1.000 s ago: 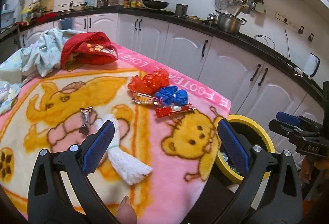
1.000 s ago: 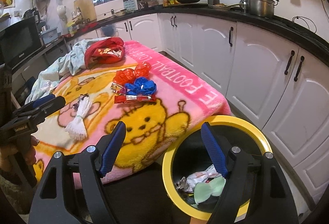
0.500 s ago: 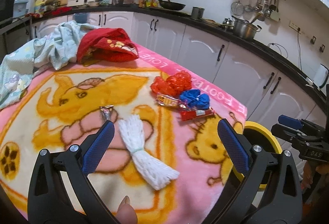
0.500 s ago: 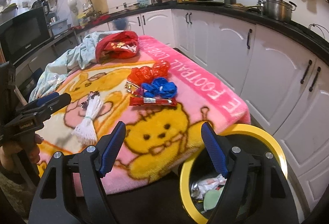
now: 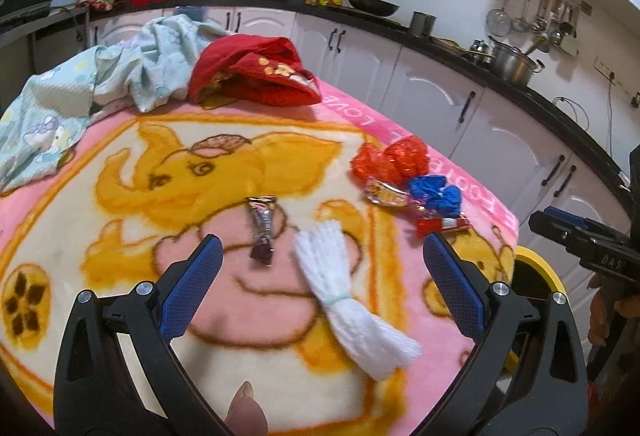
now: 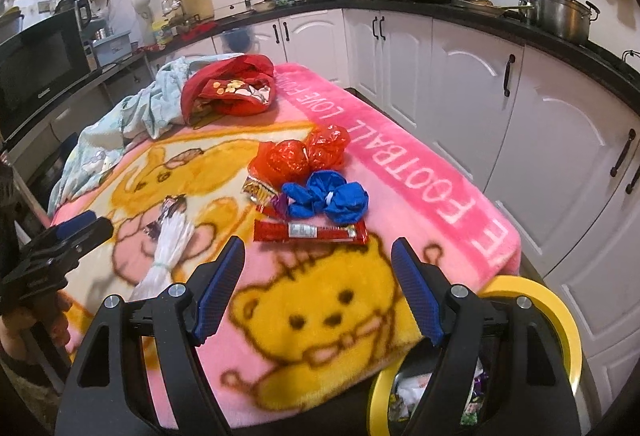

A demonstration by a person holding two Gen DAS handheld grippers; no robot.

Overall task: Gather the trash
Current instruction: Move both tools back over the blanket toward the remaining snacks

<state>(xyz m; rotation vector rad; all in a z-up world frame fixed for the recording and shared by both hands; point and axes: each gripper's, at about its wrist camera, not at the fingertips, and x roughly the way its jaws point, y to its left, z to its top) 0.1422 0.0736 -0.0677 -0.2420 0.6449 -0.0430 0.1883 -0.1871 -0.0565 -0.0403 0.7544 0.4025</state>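
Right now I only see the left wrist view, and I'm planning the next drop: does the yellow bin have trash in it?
Observer: Yes. The right wrist view looks into the yellow bin, and crumpled wrappers lie at its bottom.
Operator: Is the right tool carrying anything?
Observer: No. The right tool is open and empty, and the long red wrapper lies on the blanket just ahead of it.

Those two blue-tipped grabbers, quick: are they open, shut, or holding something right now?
Left gripper: open, holding nothing, above the blanket near the white bundle.
Right gripper: open, holding nothing, just short of the red wrapper.
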